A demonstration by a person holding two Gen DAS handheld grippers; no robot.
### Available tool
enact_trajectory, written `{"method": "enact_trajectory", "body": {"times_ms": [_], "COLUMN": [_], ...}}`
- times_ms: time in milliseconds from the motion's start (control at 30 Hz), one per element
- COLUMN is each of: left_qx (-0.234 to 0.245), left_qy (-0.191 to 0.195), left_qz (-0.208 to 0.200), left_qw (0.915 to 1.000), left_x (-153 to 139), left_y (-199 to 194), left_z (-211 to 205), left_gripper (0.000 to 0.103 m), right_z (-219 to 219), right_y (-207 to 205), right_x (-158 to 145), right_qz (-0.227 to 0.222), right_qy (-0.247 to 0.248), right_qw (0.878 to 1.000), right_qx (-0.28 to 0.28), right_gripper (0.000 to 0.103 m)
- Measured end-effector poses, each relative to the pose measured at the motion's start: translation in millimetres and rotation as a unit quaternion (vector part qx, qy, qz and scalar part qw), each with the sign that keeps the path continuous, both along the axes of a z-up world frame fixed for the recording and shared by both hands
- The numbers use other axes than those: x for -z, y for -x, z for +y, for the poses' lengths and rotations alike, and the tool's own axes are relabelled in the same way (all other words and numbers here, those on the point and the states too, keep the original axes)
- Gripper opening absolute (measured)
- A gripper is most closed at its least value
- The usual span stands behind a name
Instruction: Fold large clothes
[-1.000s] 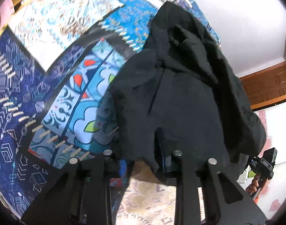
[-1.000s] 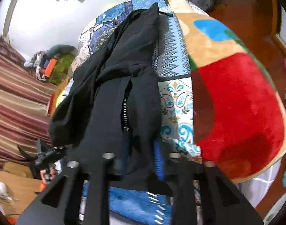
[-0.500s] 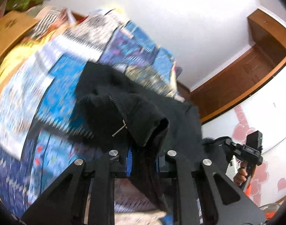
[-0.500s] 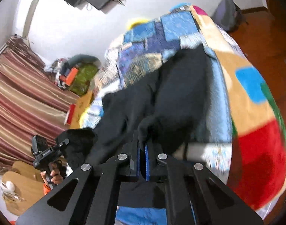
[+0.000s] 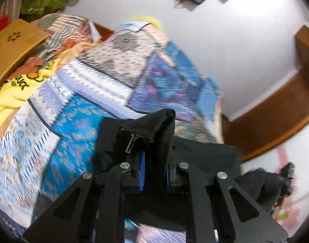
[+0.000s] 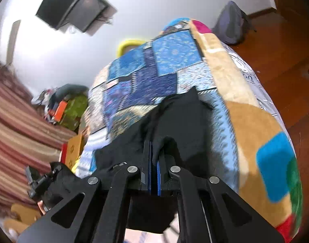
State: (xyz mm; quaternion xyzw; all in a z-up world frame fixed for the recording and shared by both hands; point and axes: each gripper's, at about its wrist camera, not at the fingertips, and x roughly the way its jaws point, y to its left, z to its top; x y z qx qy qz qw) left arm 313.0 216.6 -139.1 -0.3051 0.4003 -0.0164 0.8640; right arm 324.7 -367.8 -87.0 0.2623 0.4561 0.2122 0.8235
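Patchwork quilt [image 5: 77,109], bed-wide: runs ahead of and beneath both my claws.
Black zip jacket [image 6: 182,121]: spread on the quilt ahead of my claws, near hem raised between them.
My left claw [image 5: 153,170]: jaws, just closing further, pinch a bunched fold beside the zipper pull [image 5: 131,143].
My right claw [image 6: 154,170]: blue pads pressed together on a thin hem.
Left view alone: yellow cloth [image 5: 10,93], cardboard box [image 5: 10,46].
Right view alone: backpack [image 6: 231,22], wooden floor [image 6: 286,64] open beyond the quilt's right edge.
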Motion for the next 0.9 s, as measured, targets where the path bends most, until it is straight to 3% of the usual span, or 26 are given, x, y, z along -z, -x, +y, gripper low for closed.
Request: {"method": "enact_trajectory", "body": {"times_ms": [167, 367, 500, 700, 767, 833, 900], "left_qx": [-0.018, -0.011, -0.007, -0.002, -0.002, -0.003, -0.005], "left_qy": [-0.023, -0.041, -0.068, -0.149, -0.166, -0.174, -0.178], "left_qz": [0.051, 0.074, 0.08, 0.096, 0.096, 0.094, 0.089], "left_qw": [0.9982, 0.9964, 0.9944, 0.9841, 0.9814, 0.9802, 0.98], "left_x": [60.7, 91.0, 81.5, 49.4, 35.9, 25.0, 12.3], "left_y": [-36.9, -49.7, -42.4, -27.6, -19.5, -12.5, -4.6], "left_z": [9.0, 1.5, -4.0, -15.9, -18.4, -20.2, -20.8], "left_gripper": [0.015, 0.018, 0.018, 0.022, 0.025, 0.029, 0.032], "right_z": [-2.9, 6.2, 6.5, 4.9, 0.3, -4.3, -6.6], "right_y": [-44.2, -67.2, -68.6, -56.3, -49.2, -40.8, -30.6], "right_x": [32.8, 52.2, 49.5, 29.3, 16.4, 2.7, -10.8], "right_qz": [0.034, 0.043, 0.05, 0.07, 0.064, 0.041, 0.018], "right_qy": [0.009, 0.019, 0.037, 0.076, 0.087, 0.088, 0.08], "right_qw": [0.999, 0.999, 0.997, 0.993, 0.993, 0.995, 0.997], "right_qx": [0.011, -0.005, -0.035, -0.048, -0.037, -0.016, -0.008], "right_gripper": [0.003, 0.003, 0.005, 0.014, 0.029, 0.05, 0.051]}}
